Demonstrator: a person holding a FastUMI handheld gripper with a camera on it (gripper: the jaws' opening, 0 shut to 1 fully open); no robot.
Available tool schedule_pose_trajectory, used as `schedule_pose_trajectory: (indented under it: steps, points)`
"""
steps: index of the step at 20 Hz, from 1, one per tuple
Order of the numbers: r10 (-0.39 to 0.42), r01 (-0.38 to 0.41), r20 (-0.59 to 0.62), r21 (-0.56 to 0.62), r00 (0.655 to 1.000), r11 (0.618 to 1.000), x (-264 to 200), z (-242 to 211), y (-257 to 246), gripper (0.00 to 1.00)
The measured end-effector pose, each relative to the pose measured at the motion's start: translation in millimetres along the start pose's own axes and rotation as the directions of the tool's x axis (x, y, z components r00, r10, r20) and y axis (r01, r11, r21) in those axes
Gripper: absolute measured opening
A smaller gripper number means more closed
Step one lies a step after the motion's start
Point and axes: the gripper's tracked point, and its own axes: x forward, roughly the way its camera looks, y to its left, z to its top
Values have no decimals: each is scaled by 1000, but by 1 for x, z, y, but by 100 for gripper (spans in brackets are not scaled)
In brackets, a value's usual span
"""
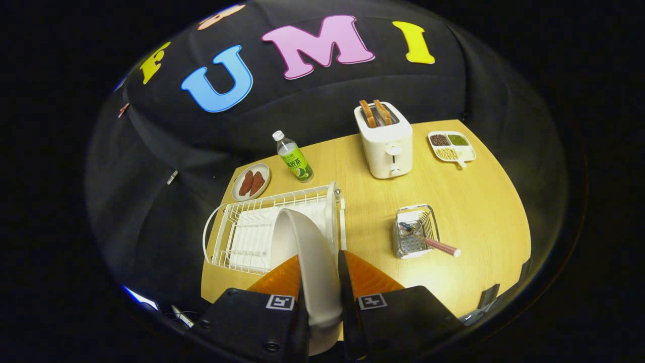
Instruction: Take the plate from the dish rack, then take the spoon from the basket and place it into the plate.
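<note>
The claw point(322, 297) is clenched on the plate point(310, 252), which stands on edge between the two fingers, its rim running away from them toward 12 o'clock. Both fingers press on it, one on each face. The plate's far edge lies over the near right corner of the dish rack point(242, 237); whether it has fully left the wires cannot be told.

Judged step: carrying the plate off the rack to a resting place. To do it well, the plate should be raised until its lower rim clears the rack's tall end frame, then moved toward 3 o'clock and laid flat on open wood. The grasp takes only a short arc of rim, so the plate may pivot between the fingers; slow travel and a gentle set-down are advised. The resting place should lie near the basket, since the spoon goes into the plate afterwards.

The spoon point(433, 244) rests in the metal basket point(414, 232) at roughly 2 o'clock from the fingers, its handle leaning out over the basket's near right edge.

The surface point(478, 212) is light wood. At 12 o'clock stands a white toaster point(385, 143) with two slices raised. At 1 o'clock lies a divided dish point(451, 146) of dry goods. At 11 o'clock stand a green bottle point(294, 157) and a small saucer point(251, 182) bearing two dark reddish pieces. Open wood lies between rack and basket and nearer than the basket. Black cloth walls the booth beyond.
</note>
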Motion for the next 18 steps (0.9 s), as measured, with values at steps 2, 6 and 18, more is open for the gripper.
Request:
schedule_pose_trajectory:
  steps: [2, 6, 18]
  points:
    - [-4, 5, -27, 41, 1000, 999, -17, -23, -19, 31]
    - [-13, 19, -61, 94, 998, 995, -33, -61, -59, 31]
    - [40, -37, -171, 17, 984, 999, 43, -124, -167, 31]
